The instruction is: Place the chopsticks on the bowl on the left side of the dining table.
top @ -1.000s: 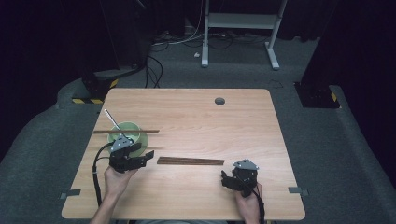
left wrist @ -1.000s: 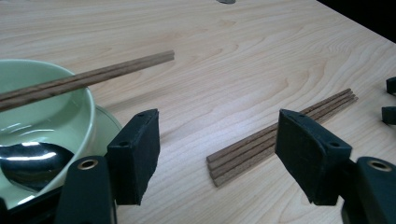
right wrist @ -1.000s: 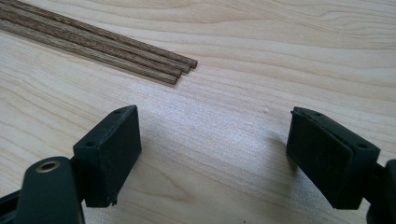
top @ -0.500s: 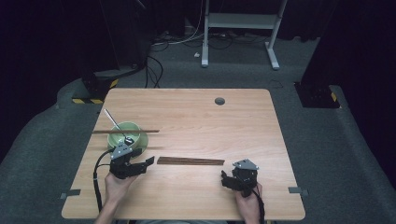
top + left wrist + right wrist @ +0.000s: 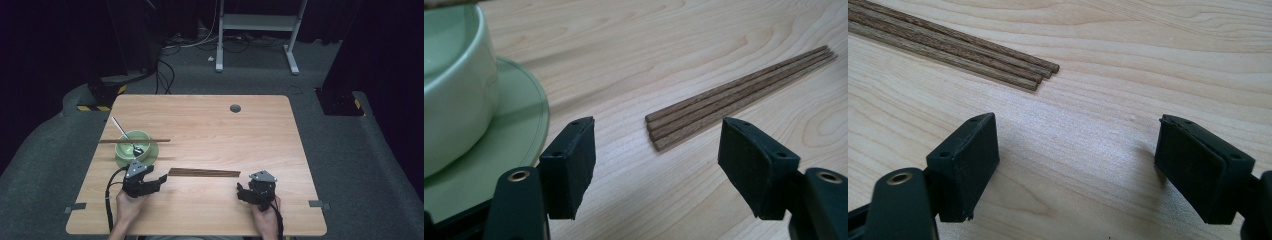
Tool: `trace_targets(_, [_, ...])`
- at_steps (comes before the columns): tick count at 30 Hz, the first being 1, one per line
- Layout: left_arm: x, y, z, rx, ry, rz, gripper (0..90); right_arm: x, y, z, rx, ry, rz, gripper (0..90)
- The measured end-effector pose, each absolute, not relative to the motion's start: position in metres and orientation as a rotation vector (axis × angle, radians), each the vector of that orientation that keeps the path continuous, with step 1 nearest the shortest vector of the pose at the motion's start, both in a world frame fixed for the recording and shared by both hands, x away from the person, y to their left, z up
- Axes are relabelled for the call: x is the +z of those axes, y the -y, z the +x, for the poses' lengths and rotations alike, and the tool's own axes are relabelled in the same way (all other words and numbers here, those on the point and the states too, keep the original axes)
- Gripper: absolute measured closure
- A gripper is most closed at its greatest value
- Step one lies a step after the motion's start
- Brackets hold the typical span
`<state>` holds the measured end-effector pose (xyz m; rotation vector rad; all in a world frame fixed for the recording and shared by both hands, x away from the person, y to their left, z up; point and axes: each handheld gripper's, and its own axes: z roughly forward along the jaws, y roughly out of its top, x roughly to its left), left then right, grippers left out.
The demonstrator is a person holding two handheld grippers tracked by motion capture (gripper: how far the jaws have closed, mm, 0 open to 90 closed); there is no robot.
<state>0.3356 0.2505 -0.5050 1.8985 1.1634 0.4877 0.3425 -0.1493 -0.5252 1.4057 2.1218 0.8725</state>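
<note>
High view, sticks: a bundle of dark wooden sticks lies flat on the surface, near its front middle, long axis running left to right between the two hands.
Left gripper view, sticks: the near ends sit just ahead of the jaws, slightly right of centre, and the bundle runs away up and to the right.
Left hand-held gripper: jaws spread wide, nothing between them, close to the bundle's left end and not touching it.
Right hand-held gripper: jaws spread too, empty, just in front of the bundle's right end.
Right gripper view, sticks: the end tips lie ahead and to the left, well clear of the pads.
Nearer hand: a close call; the left looks better lined up, since the stick ends fall between its jaws' line of sight.
Coming move, as a judgement: a short push forward would bring the left jaws across the bundle's end.
Sticks, make: thin, straight, squarish in section, brown with fine grain.
Surface: pale wood-grain board, smooth.
Bowl: pale green, glossy, on a matching saucer left of the left hand-held gripper.
Spoon: metal, leaning in the bowl.
Single stick: lies behind the bowl.
</note>
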Motion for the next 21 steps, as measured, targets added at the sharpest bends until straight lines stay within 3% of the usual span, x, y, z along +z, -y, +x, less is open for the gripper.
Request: trace_targets(21, [-0.528, -0.249, 0.341, 0.576, -1.295, 1.978, 28.5, -0.525, 0.149, 0.342, 0.873, -2.122, 1.405, 17.1])
